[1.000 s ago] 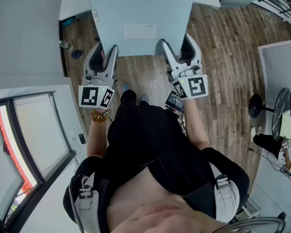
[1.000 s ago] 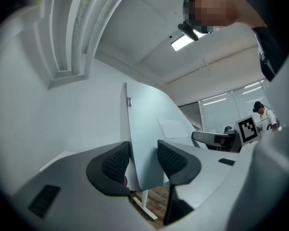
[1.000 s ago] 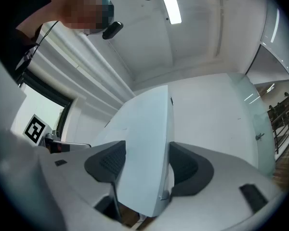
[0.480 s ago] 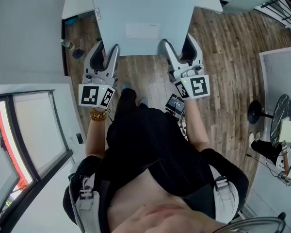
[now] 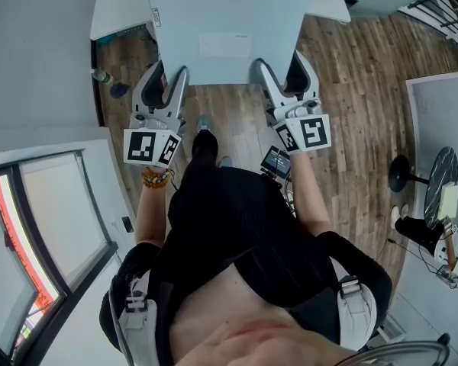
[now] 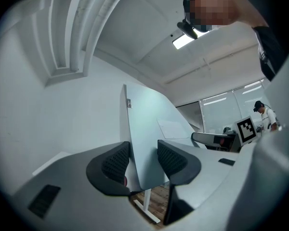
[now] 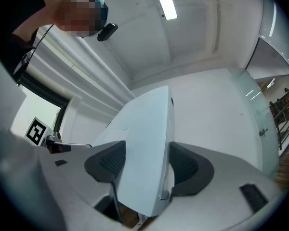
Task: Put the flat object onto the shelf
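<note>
The left gripper's [image 6: 143,161] jaws are closed on the near edge of the panel [image 5: 229,21] by its left corner. The right gripper [image 7: 147,165] is closed the same way by the right corner. The panel is held above the wooden floor [image 5: 351,90], overlapping a white surface [image 5: 116,6] ahead. A bottle [image 5: 101,73] stands left of it.

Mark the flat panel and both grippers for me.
flat panel [image 5: 225,14], head view, middle of its pale face.
left gripper [image 6: 143,159], left gripper view, midway between its jaws, clamped on the panel.
right gripper [image 7: 147,165], right gripper view, midway between its jaws, clamped on the panel.
</note>
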Demonstrator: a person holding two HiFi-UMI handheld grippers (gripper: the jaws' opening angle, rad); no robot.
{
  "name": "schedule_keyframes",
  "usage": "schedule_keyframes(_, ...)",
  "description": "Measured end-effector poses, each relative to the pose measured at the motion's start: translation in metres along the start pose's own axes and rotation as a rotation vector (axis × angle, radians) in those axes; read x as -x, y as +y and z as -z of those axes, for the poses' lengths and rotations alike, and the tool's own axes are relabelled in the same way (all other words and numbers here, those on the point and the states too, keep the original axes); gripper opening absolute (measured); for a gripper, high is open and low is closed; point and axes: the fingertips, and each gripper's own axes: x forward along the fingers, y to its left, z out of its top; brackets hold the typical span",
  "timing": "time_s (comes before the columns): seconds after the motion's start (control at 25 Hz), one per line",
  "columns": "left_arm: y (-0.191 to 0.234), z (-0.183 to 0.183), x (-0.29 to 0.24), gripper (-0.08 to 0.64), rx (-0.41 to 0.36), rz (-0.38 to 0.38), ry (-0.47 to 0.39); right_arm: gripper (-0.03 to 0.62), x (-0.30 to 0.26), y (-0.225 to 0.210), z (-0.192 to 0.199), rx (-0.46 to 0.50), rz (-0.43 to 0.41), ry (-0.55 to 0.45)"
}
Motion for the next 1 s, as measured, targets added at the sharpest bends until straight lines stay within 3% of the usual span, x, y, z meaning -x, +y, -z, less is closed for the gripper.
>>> schedule_keyframes(0.24,0.054,0.010,-0.073,0.183,0.020,0.024,0.018,0.281,-0.076,-0.037,0.017,-0.003,0.024,0.021)
schedule_keyframes(0.64,0.138,0.019,-0.139,0.183,0.045,0.054,0.027,0.281,-0.174,-0.054,0.043,-0.005,0.051,0.046)
schedule_keyframes(1.0,0.186,0.040,-0.201,0.183,0.072,0.072,0.069,0.281,-0.239,-0.088,0.074,-0.031,0.074,0.098)
